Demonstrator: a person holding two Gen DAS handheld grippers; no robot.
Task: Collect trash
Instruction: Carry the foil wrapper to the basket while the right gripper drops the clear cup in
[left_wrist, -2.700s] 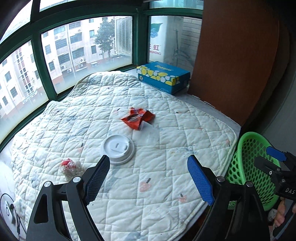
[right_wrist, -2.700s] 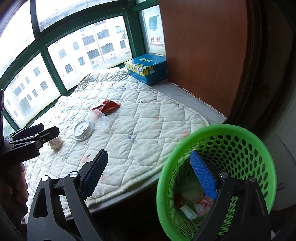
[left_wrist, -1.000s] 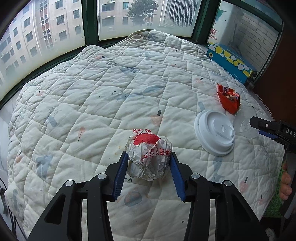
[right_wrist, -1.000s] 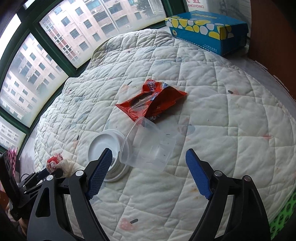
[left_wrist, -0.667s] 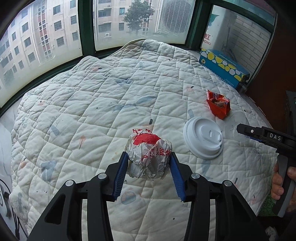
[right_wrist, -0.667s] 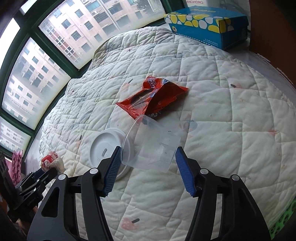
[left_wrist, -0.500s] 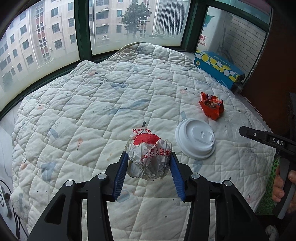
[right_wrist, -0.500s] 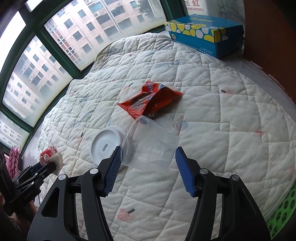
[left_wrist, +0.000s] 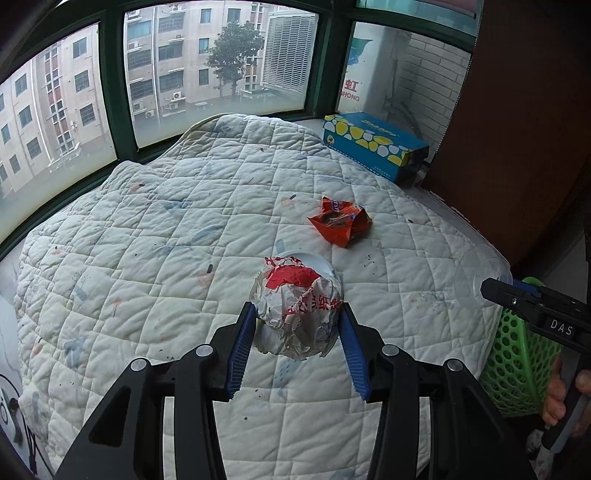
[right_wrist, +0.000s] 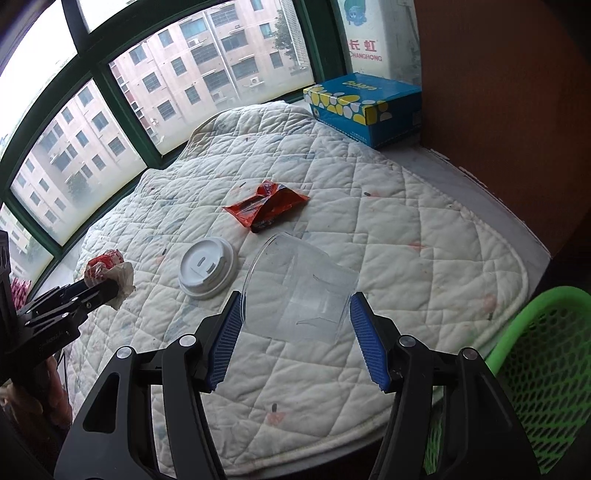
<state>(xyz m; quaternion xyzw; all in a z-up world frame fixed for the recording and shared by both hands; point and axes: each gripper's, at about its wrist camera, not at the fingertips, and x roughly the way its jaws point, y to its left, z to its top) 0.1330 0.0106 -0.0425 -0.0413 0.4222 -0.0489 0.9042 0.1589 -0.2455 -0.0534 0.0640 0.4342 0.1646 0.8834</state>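
Observation:
My left gripper (left_wrist: 297, 345) is shut on a crumpled red-and-white wrapper ball (left_wrist: 297, 314) and holds it above the quilt; it also shows in the right wrist view (right_wrist: 107, 271). My right gripper (right_wrist: 295, 328) is shut on a clear plastic cup (right_wrist: 299, 291), held on its side above the quilt near the front right; the cup also shows in the left wrist view (left_wrist: 476, 280). A red snack wrapper (right_wrist: 266, 208) and a white cup lid (right_wrist: 207, 271) lie on the quilt. A green mesh basket (right_wrist: 546, 369) stands low at the right.
A white quilted pad (right_wrist: 406, 240) covers the window ledge. A blue tissue box (right_wrist: 364, 107) stands at the back right, next to a brown wooden panel (right_wrist: 498, 92). Green-framed windows (left_wrist: 110, 92) run along the back.
Both grippers have lifted and pulled back toward the front right with their loads. The right gripper closed on the clear cup about a second ago. The green basket has come into view.

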